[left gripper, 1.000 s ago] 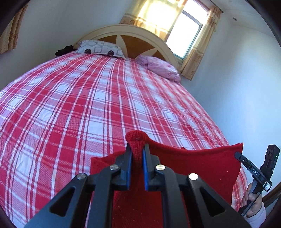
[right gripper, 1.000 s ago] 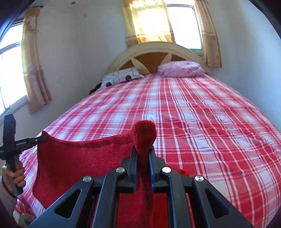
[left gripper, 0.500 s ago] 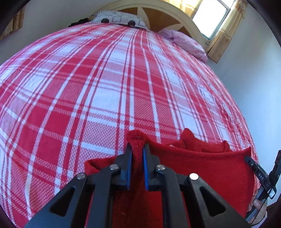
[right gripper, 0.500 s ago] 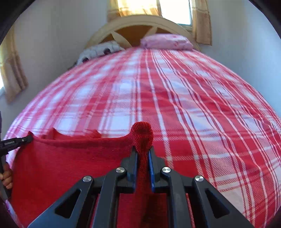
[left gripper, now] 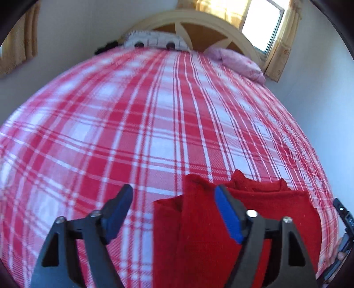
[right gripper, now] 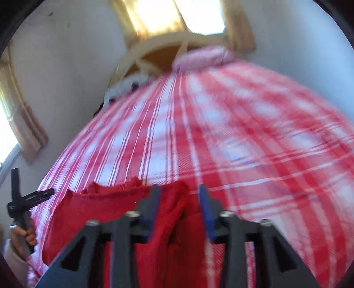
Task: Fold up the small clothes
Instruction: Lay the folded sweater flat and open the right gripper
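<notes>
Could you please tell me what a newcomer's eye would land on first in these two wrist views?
Probably the red knitted garment, lying on the near part of the red-and-white plaid bedspread just ahead of the tools. Next, the left gripper and right gripper, both with jaws spread open around bunched cloth. Beyond, a pink pillow rests by the cream arched headboard.

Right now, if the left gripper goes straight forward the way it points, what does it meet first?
Probably the plaid bedspread. The left gripper has open jaws; the red garment lies between them, toward the right jaw. Depth is unclear.
</notes>
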